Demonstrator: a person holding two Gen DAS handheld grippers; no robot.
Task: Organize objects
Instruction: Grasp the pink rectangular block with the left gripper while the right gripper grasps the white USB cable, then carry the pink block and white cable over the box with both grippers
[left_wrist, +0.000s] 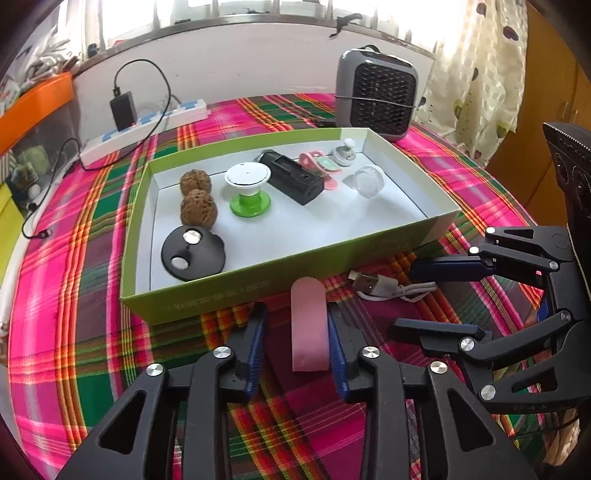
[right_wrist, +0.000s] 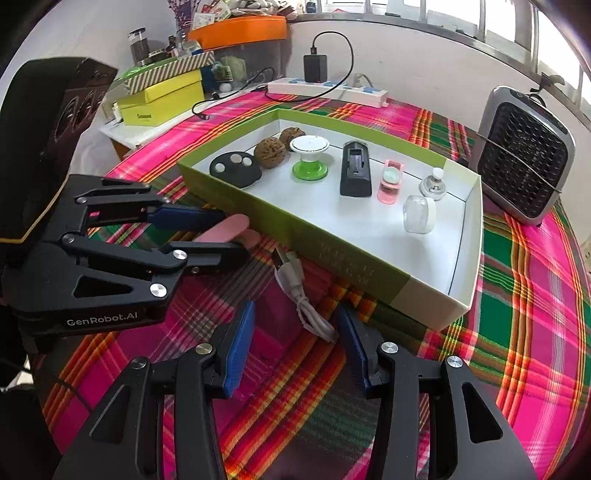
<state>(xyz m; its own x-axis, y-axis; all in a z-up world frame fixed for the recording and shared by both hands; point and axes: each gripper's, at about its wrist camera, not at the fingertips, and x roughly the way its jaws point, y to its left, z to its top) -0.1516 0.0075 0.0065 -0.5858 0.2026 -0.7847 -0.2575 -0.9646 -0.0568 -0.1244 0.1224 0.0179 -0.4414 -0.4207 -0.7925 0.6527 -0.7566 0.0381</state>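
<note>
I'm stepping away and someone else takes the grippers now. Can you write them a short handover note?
Left gripper: jaws around the pink flat piece on the tablecloth; only one pad clearly touches, grip unconfirmed.
Right gripper: open, empty, over the white USB cable.
Done: walnuts, black disc, green-and-white stand, black device and small pieces lie in the green box.
Left: pink piece and cable, both outside the box.

Pink strip (left_wrist: 309, 325) (flat) beside green box (left_wrist: 258, 291)
</note>
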